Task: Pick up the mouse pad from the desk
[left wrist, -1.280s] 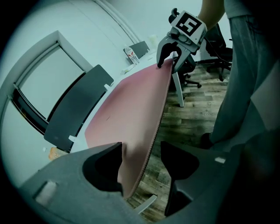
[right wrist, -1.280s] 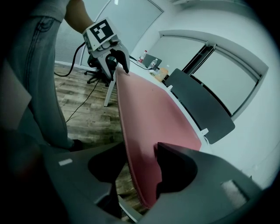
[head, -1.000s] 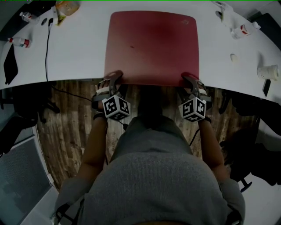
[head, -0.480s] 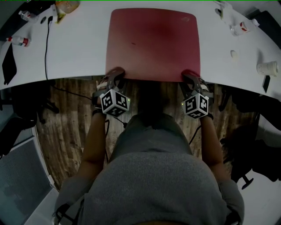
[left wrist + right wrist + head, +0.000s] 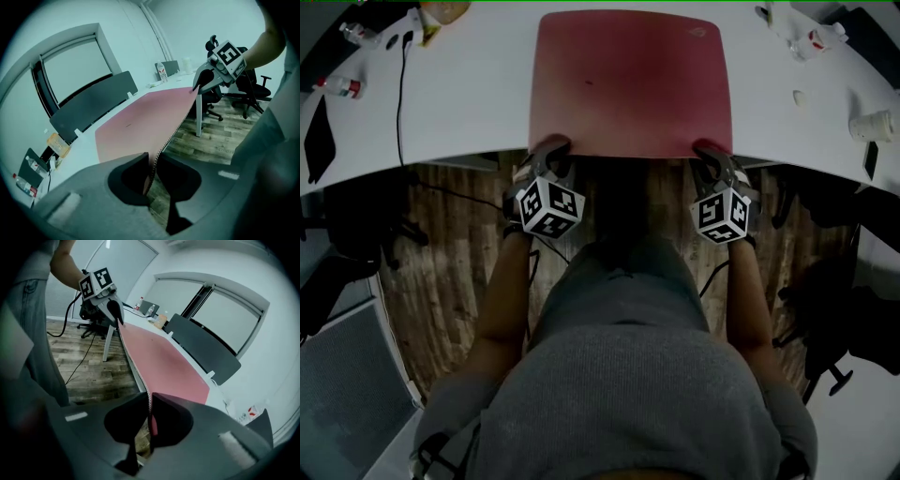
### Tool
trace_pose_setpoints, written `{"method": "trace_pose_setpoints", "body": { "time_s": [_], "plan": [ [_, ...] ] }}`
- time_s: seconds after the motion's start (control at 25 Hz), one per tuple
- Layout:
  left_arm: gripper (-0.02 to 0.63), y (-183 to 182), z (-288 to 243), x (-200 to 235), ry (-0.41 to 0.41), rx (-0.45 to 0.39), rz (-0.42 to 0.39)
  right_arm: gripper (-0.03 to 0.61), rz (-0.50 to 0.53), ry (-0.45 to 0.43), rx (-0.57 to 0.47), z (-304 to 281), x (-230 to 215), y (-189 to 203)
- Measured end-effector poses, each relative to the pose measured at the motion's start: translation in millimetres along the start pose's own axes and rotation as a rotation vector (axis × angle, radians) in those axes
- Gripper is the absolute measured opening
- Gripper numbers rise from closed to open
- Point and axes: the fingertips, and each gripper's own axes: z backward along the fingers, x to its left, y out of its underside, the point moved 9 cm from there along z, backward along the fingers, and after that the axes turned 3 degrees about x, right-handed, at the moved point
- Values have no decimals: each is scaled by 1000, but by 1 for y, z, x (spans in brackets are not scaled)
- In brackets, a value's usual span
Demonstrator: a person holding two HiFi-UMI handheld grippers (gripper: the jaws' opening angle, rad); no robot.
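A large, thin, dull-red mouse pad (image 5: 630, 84) with rounded corners lay on the white worktop (image 5: 469, 103), reaching its front edge. The left gripper (image 5: 551, 153) and right gripper (image 5: 710, 153) each pinched a near corner, jaws closed on it

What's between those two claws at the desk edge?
Only the near edge of the mouse pad, from left claw to right claw; the head view shows it.

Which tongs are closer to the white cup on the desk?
Right. The right tongs grip the mouse pad at the near corner toward the cup; the left tongs grip the opposite near corner, farther away.
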Motion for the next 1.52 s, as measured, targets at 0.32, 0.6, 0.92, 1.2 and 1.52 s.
{"method": "trace_pose_setpoints", "body": {
  "time_s": [0.32,0.6,0.92,1.2,1.52],
  "plan": [
    [49,-2,28,-20,-17,-5,55,14,-7,-12,-12,26,12,7],
    [49,7,59,-54,-30,-13,121,14,-3,-13,-34,62,32,13],
    [49,15,97,-91,-60,-25,150,15,-21,-3,-58,103,58,21],
    [49,23,126,-120,-73,-27,168,15,-26,-1,-77,135,80,27],
    [48,26,156,-142,-89,-38,187,15,-36,-8,-100,167,99,31]
  ]
}}
